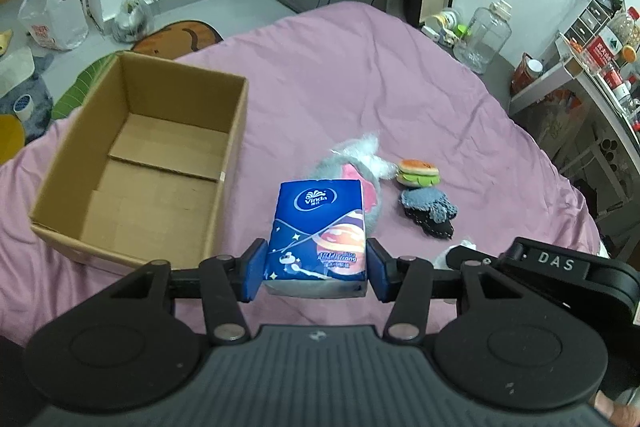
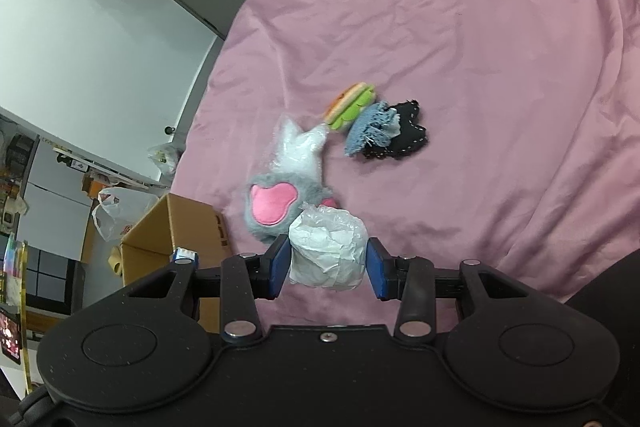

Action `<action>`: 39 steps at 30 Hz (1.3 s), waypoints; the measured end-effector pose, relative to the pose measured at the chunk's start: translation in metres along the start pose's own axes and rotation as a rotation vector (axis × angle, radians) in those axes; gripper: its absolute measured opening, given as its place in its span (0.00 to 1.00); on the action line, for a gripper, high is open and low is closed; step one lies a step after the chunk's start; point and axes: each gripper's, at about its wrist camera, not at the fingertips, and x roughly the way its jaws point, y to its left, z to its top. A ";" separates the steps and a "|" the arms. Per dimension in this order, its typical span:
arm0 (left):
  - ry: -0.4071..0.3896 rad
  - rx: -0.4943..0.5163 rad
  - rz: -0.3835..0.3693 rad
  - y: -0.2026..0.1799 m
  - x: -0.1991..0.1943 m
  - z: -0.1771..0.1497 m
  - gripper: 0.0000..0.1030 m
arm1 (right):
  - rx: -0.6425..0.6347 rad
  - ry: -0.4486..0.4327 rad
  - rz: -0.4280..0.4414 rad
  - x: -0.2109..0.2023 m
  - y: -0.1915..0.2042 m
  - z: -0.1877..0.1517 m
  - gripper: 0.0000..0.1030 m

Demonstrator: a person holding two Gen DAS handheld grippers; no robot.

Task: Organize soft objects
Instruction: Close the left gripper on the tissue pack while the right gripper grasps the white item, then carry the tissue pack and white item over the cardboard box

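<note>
The empty cardboard box (image 1: 136, 163) sits at ten o'clock on the pink bedspread (image 1: 400, 87). The left gripper (image 1: 316, 269) pinches a blue tissue pack (image 1: 320, 239); the right gripper (image 2: 327, 263) pinches a crumpled white wad (image 2: 328, 253). The wad could slip out, since it squashes easily. A plush paw (image 2: 276, 203), toy burger (image 2: 350, 105) and mitts (image 2: 384, 135) lie at twelve o'clock.

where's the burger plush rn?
On the pink bedspread, right of centre in the left wrist view: burger plush lies just beyond the blue-black knit piece, beside the grey plush.

glossy tissue pack (image 1: 318, 239), matt cardboard box (image 1: 136, 163)
</note>
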 end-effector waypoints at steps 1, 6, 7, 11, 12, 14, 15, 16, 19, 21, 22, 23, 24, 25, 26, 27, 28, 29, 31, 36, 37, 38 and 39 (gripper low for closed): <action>-0.006 0.000 0.001 0.002 -0.003 0.001 0.50 | -0.004 -0.003 0.001 -0.001 0.002 -0.001 0.39; -0.037 -0.009 0.003 0.013 -0.015 0.006 0.50 | -0.025 -0.022 0.006 -0.007 0.015 -0.006 0.39; -0.042 -0.009 0.005 0.015 -0.017 0.006 0.50 | -0.028 -0.024 0.007 -0.007 0.017 -0.007 0.39; -0.061 -0.014 0.008 0.025 -0.025 0.009 0.50 | -0.051 -0.038 0.015 -0.010 0.029 -0.012 0.39; -0.066 -0.015 0.010 0.028 -0.027 0.010 0.50 | -0.056 -0.041 0.018 -0.010 0.032 -0.013 0.39; -0.076 -0.018 0.015 0.035 -0.029 0.012 0.50 | -0.068 -0.049 0.024 -0.010 0.038 -0.016 0.39; -0.080 -0.019 0.016 0.038 -0.031 0.013 0.50 | -0.075 -0.054 0.025 -0.011 0.041 -0.018 0.39; -0.083 -0.022 0.018 0.041 -0.032 0.013 0.50 | -0.084 -0.058 0.027 -0.010 0.044 -0.019 0.39; -0.091 -0.028 0.023 0.050 -0.034 0.015 0.50 | -0.100 -0.062 0.029 -0.009 0.051 -0.024 0.39; -0.096 -0.031 0.025 0.055 -0.035 0.017 0.50 | -0.112 -0.066 0.027 -0.008 0.056 -0.026 0.39; -0.099 -0.032 0.027 0.058 -0.036 0.017 0.50 | -0.119 -0.068 0.025 -0.007 0.059 -0.028 0.39; -0.102 -0.034 0.030 0.062 -0.036 0.018 0.50 | -0.125 -0.071 0.023 -0.007 0.061 -0.029 0.39; -0.105 -0.036 0.031 0.065 -0.036 0.019 0.50 | -0.134 -0.073 0.022 -0.006 0.063 -0.030 0.39; -0.108 -0.037 0.033 0.068 -0.036 0.020 0.50 | -0.146 -0.077 0.021 -0.005 0.066 -0.031 0.39; -0.111 -0.039 0.036 0.070 -0.036 0.021 0.50 | -0.156 -0.082 0.019 -0.004 0.070 -0.033 0.39; -0.114 -0.041 0.039 0.074 -0.036 0.022 0.50 | -0.168 -0.087 0.018 -0.003 0.073 -0.034 0.39; -0.116 -0.043 0.040 0.076 -0.036 0.022 0.50 | -0.181 -0.092 0.017 -0.002 0.076 -0.036 0.39; -0.117 -0.046 0.041 0.079 -0.035 0.023 0.50 | -0.193 -0.096 0.016 -0.001 0.080 -0.037 0.39; -0.119 -0.053 0.044 0.086 -0.034 0.026 0.50 | -0.214 -0.103 0.017 0.000 0.087 -0.040 0.39; -0.129 -0.060 0.056 0.103 -0.033 0.032 0.50 | -0.259 -0.122 0.014 0.007 0.102 -0.045 0.39; -0.132 -0.061 0.058 0.105 -0.033 0.033 0.50 | -0.267 -0.125 0.014 0.008 0.105 -0.045 0.39; -0.135 -0.061 0.062 0.108 -0.032 0.035 0.50 | -0.276 -0.128 0.013 0.010 0.108 -0.046 0.39; -0.139 -0.060 0.065 0.111 -0.032 0.037 0.50 | -0.284 -0.132 0.012 0.011 0.111 -0.047 0.39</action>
